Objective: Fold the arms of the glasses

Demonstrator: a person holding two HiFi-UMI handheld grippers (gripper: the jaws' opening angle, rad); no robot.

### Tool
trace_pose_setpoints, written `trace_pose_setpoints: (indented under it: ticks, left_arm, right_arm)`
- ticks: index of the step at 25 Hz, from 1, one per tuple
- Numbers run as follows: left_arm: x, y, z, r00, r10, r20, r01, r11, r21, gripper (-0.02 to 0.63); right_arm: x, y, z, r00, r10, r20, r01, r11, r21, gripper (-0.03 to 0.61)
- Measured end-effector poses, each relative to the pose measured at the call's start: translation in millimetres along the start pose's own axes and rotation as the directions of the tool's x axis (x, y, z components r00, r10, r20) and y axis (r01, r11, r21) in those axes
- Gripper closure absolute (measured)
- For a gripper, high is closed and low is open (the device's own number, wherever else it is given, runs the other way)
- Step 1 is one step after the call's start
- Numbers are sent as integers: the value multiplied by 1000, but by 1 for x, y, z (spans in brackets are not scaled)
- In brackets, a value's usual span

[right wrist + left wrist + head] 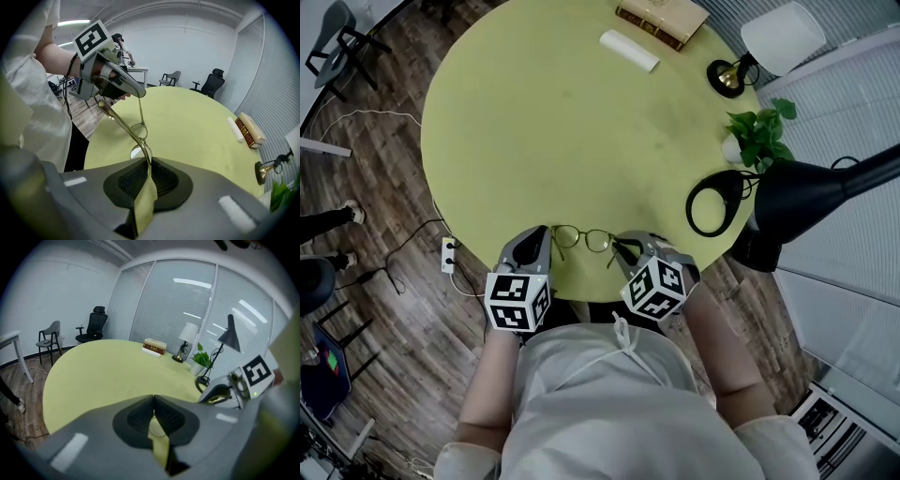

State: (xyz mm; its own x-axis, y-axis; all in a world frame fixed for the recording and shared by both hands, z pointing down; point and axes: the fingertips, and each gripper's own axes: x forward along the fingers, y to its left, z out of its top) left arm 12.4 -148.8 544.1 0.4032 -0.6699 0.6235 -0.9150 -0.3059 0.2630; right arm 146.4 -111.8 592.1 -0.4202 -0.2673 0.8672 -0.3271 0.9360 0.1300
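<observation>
Thin gold-rimmed glasses (582,239) hang just above the near edge of the round yellow-green table (534,122), between my two grippers. The left gripper (546,232) is shut on the end of one arm; in the right gripper view that arm runs as a thin line down from the left gripper (140,95) to the lenses (139,131). The right gripper (149,161) is shut on the frame at the other hinge, and its arm sticks out up and left toward the person. In the left gripper view the left gripper's (153,401) tips meet on a thin wire.
A black desk lamp (806,202) and a potted plant (759,136) stand at the table's right edge. Farther back are a white-shaded lamp (780,37), a book (661,19) and a white roll (628,49). Chairs (96,324) stand beyond the table.
</observation>
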Motion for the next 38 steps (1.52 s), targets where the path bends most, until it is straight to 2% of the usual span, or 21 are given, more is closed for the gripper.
trace_pose_setpoints:
  ticks: [7, 18, 25, 29, 38]
  left_arm:
    - [16, -22, -8, 998, -42, -39, 43, 999, 26, 607]
    - [43, -38, -37, 992, -64, -110, 67, 998, 22, 607]
    - [57, -44, -53, 986, -68, -151, 67, 998, -14, 607]
    - [63, -45, -55, 986, -71, -150, 65, 997, -47, 607]
    - [44, -52, -47, 989, -92, -113, 89, 996, -27, 607]
  right_arm:
    - [-4, 2, -1, 1000, -1, 12, 1, 1000, -5, 552]
    - [-6, 7, -4, 999, 17, 28, -17, 1000, 13, 552]
    - [-5, 8, -9, 999, 29, 39, -30, 999, 26, 552]
    - [-5, 8, -11, 998, 37, 49, -39, 999, 38, 552]
    - [-6, 11, -13, 999, 40, 33, -40, 999, -2, 552]
